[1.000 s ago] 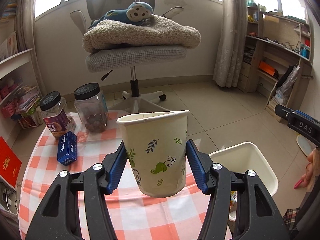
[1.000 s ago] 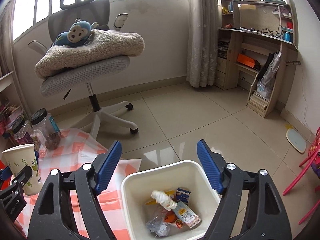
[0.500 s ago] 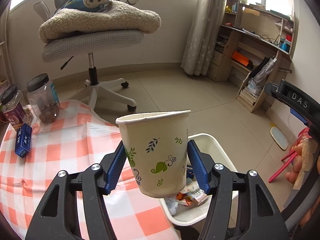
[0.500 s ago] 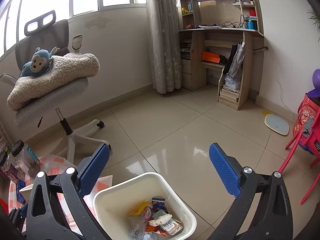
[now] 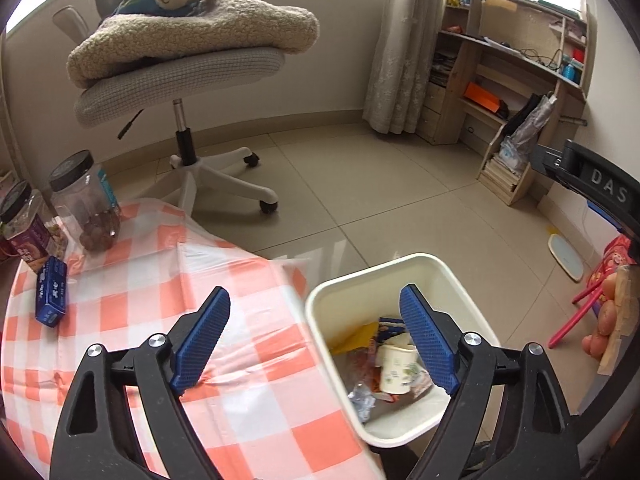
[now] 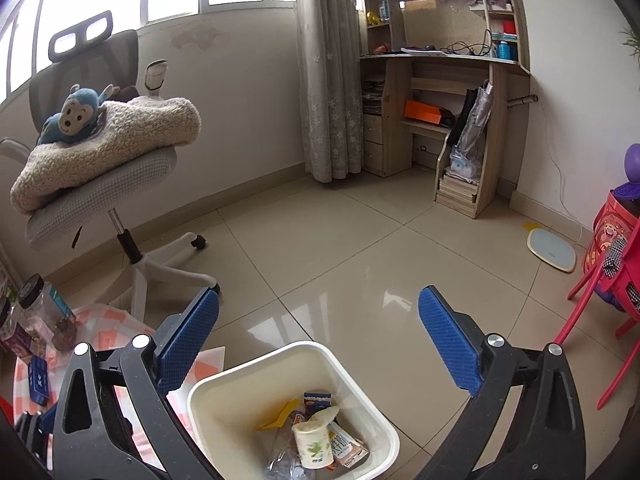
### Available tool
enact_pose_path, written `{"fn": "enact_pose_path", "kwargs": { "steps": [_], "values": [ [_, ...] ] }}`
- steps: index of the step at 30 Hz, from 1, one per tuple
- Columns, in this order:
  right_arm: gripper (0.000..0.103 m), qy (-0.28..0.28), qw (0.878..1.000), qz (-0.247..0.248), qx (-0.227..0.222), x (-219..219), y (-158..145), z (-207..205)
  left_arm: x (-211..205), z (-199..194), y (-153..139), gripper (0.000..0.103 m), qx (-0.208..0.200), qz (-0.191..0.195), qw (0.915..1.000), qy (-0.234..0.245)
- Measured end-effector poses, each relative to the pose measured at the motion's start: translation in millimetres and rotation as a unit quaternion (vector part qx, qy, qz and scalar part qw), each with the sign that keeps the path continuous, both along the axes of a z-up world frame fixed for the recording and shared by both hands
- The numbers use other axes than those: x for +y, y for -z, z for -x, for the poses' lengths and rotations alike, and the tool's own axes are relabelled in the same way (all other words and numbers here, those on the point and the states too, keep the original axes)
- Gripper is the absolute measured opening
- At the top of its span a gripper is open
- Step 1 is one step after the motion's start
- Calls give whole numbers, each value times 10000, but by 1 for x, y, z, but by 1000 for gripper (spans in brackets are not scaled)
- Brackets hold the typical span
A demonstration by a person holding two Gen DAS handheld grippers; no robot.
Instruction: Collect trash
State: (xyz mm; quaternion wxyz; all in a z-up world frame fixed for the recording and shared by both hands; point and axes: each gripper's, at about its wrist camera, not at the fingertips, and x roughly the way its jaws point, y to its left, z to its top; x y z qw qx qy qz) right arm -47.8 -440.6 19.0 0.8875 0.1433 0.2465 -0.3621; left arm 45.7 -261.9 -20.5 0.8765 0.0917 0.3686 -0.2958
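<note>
On the left, the left gripper [image 5: 314, 314] had just spread its jaws wide, nothing between them, above the checked tablecloth [image 5: 160, 304]. Right of it, the paper cup [image 5: 396, 368] lay in the white bin [image 5: 352, 280] among wrappers. The right gripper [image 6: 320, 324] hung wide and empty.

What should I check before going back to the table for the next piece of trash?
1. Paper cup inside the trash bin, on the other rubbish: ok.
2. Left gripper open and empty, jaws just opened: ok.
3. Right gripper open wide, nothing between the fingers: ok.
4. Bin upright beside the checked tablecloth: ok.
5. Blue box on the cloth, clear to reach: ok.
6. Whether the blue box and the two jars count as trash: cannot tell.
</note>
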Motion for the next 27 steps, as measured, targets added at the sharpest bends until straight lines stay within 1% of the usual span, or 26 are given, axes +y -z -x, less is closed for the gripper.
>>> {"fn": "enact_pose_path", "kwargs": {
  "steps": [4, 8, 12, 17, 19, 22, 27],
  "values": [
    [96, -479, 9985, 82, 259, 32, 5, -25, 47, -39, 9, 85, 136, -196, 9978, -625],
    [96, -989, 9936, 175, 525, 68, 11, -52, 100, -86, 22, 85, 253, -474, 9897, -1324],
    [96, -1430, 9865, 202, 772, 99, 19, -78, 155, -137, 37, 85, 435, -731, 9761, -2001],
    [96, -1903, 9756, 86, 1089, 131, 32, -109, 215, -195, 54, 85, 679, -860, 9544, -2778],
    [96, -2036, 9714, 97, 1217, 141, 36, -121, 233, -215, 63, 85, 840, -847, 9475, -2968],
    [96, -2190, 9662, 51, 1357, 153, 43, -133, 252, -240, 81, 85, 1227, -808, 9385, -3126],
    [96, -2410, 9583, -1, 1537, 171, 52, -143, 276, -266, 113, 85, 1921, -577, 9271, -3167]
  ]
}}
